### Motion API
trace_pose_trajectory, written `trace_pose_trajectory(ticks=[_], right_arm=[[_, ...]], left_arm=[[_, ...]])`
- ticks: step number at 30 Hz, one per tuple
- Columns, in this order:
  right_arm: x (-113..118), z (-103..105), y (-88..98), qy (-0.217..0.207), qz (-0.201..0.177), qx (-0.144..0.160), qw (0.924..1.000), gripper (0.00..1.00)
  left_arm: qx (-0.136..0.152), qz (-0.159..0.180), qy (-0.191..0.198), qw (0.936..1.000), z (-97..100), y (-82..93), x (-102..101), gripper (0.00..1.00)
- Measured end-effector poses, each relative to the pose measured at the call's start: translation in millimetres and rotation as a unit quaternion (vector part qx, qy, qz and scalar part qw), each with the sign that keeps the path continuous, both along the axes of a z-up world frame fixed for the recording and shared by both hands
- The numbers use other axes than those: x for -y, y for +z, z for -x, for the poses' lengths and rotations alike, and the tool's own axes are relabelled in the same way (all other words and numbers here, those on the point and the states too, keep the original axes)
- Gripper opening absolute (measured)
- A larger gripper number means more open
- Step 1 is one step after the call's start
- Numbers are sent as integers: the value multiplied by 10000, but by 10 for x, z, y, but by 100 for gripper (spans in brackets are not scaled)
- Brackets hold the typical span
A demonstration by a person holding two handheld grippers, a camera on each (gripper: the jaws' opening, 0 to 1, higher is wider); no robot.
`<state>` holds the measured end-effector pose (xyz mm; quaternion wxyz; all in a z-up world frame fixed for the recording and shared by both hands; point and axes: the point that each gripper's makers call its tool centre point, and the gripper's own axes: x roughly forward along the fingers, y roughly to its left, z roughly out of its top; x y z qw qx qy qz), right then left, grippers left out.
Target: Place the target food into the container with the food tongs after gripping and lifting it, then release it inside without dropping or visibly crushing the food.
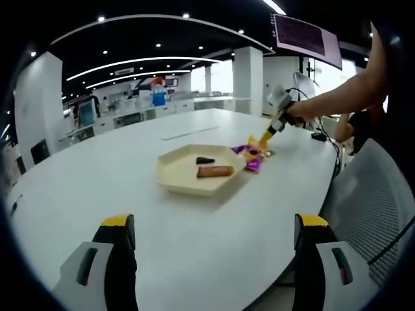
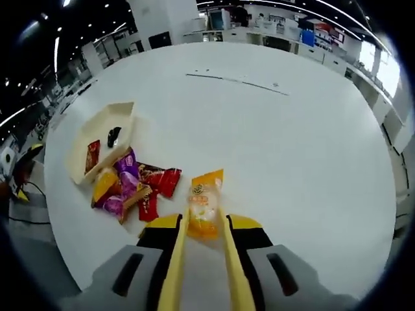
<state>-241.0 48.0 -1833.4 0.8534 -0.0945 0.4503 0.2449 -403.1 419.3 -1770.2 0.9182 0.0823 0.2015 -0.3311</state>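
A cream hexagonal tray (image 1: 175,170) (image 2: 104,123) sits on the white table and holds a brown bar (image 1: 215,171) (image 2: 93,155) and a small dark piece (image 1: 205,160) (image 2: 114,136). Beside it lies a pile of wrapped snacks (image 1: 251,155) (image 2: 133,184). My right gripper (image 2: 204,227) (image 1: 280,103), held by a person's hand, is shut on yellow food tongs (image 2: 176,265) (image 1: 268,135). An orange snack packet (image 2: 205,204) lies between the two tong arms, at the right edge of the pile. My left gripper (image 1: 215,221) hangs open over the near table edge, well short of the tray.
A thin strip (image 1: 191,133) (image 2: 237,81) lies on the far side of the table. A grey mesh chair (image 1: 376,194) stands at the table's right edge. Cables (image 1: 321,136) lie near the person's arm. Broad bare tabletop (image 2: 292,149) stretches right of the snacks.
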Motion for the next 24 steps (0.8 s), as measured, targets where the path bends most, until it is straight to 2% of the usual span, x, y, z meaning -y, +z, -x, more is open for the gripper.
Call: trace_pose_trajectory(ticks=[3,6,10,13,20,24], right_arm=[[-26,4,11,78,153,74,9998,21],[-33,-16,28,92,130,142,9998,19],[-30,-4,19,108,126,80,9998,17],[-10,-20,75,107,127,198,9997,16],[-3,-54,181,35,30,208,9998,16],[-9,-90,283,95,77,326,9994,16]], left_arm=[[-2,9,5,10000,-2,2,-1,99],[4,7,3,10000,2,10,2,99],[13,21,15,10000,-3,8,-5,99],[50,19,35,10000,-8,24,-11,99],[53,22,37,10000,-8,26,-12,99],[62,33,45,10000,-7,36,-9,99]])
